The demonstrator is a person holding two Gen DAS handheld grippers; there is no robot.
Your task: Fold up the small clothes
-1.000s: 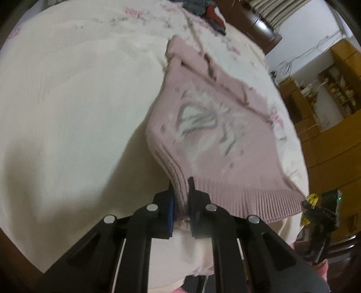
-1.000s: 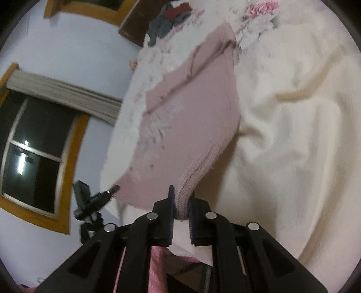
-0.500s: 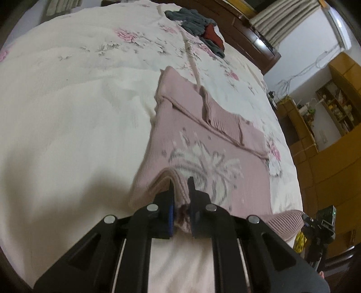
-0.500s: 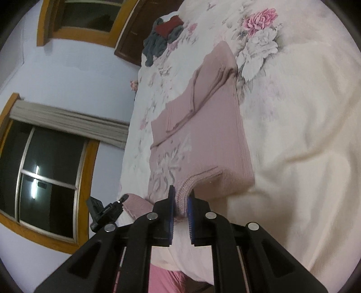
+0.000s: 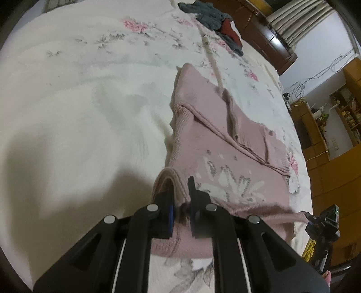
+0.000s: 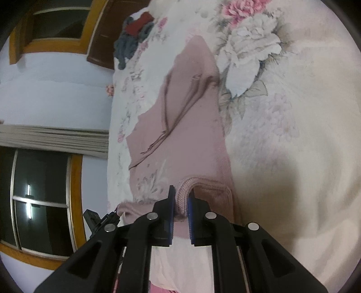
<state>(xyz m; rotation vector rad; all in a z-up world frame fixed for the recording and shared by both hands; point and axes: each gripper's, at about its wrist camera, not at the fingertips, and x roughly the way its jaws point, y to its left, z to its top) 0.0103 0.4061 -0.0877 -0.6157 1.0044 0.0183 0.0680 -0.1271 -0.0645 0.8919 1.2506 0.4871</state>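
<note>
Pink knit, a small sweater [image 5: 225,144] with a pale flower motif lies on the bed [image 5: 79,108], over a cream floral cover. Its sleeves appear already turned in across the chest. The left gripper [image 5: 180,200] has its jaws clamped on one corner of the ribbed hem, and the right gripper [image 6: 180,202] has its jaws clamped on the other corner. Both corners are raised and curled forward over the body, so the bottom-to-top fold seems about halfway through. Left to do, by my judgement: carry the hem up to the shoulders, lay it flat, let go. A heap of other clothes [image 5: 214,20] waits at the far end of the bed.
</note>
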